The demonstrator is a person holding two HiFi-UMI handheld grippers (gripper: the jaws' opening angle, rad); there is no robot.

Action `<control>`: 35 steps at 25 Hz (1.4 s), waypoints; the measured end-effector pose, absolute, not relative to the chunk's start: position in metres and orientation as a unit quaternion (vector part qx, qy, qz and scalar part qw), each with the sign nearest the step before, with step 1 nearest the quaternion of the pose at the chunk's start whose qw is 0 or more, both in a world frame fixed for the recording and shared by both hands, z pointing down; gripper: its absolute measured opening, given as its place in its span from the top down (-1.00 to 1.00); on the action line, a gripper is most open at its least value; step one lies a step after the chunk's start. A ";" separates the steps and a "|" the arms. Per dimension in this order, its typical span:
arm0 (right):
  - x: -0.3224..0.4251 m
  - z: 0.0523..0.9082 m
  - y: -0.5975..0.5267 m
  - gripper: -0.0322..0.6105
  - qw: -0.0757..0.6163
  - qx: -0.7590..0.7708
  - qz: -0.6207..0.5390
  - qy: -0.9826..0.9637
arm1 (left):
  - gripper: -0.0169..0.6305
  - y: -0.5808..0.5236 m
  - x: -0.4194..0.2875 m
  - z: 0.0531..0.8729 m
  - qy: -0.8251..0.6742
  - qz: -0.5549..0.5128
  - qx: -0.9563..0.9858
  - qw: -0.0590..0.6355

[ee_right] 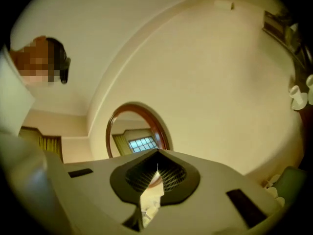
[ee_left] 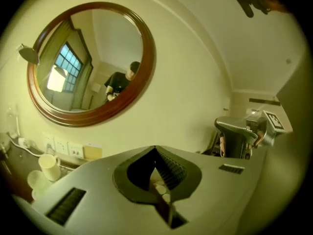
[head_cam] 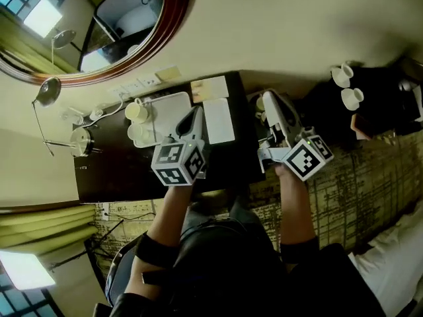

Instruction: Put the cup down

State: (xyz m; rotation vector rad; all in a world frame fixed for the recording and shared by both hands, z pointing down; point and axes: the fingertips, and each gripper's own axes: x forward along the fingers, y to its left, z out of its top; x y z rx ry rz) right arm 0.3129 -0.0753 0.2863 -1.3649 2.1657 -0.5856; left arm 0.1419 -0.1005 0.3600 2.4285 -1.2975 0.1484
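Both grippers are carried pressed together with nothing pinched: left gripper (head_cam: 195,114), right gripper (head_cam: 267,99). A white cup (head_cam: 137,111) is found standing upright on the white tray (head_cam: 175,99) at the wall edge of the dark desk (head_cam: 119,177), and is judged already set down. It lies near the left gripper's tips, off to their outer side. The right gripper is well apart, so the left is counted nearer. A second cup (head_cam: 135,134) is noted just beside the first.

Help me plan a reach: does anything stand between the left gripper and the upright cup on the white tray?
Nothing visible does. In the head view the left gripper, jaws shut and empty, is beside the cup, with only bare white tray between them. A second cup sits next to it.
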 end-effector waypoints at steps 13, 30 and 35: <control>0.058 0.406 -0.091 0.90 -0.088 -0.442 -0.166 0.877 | 0.93 -0.079 -0.098 0.390 -0.597 0.119 0.782 0.135; -0.083 0.512 -0.077 0.90 -0.269 -0.376 -0.117 0.879 | 0.93 -0.057 -0.227 0.484 -0.623 0.154 0.742 0.194; -0.094 0.516 -0.072 0.90 -0.273 -0.358 -0.122 0.885 | 0.74 -0.063 -0.222 0.504 -0.610 0.158 0.746 0.215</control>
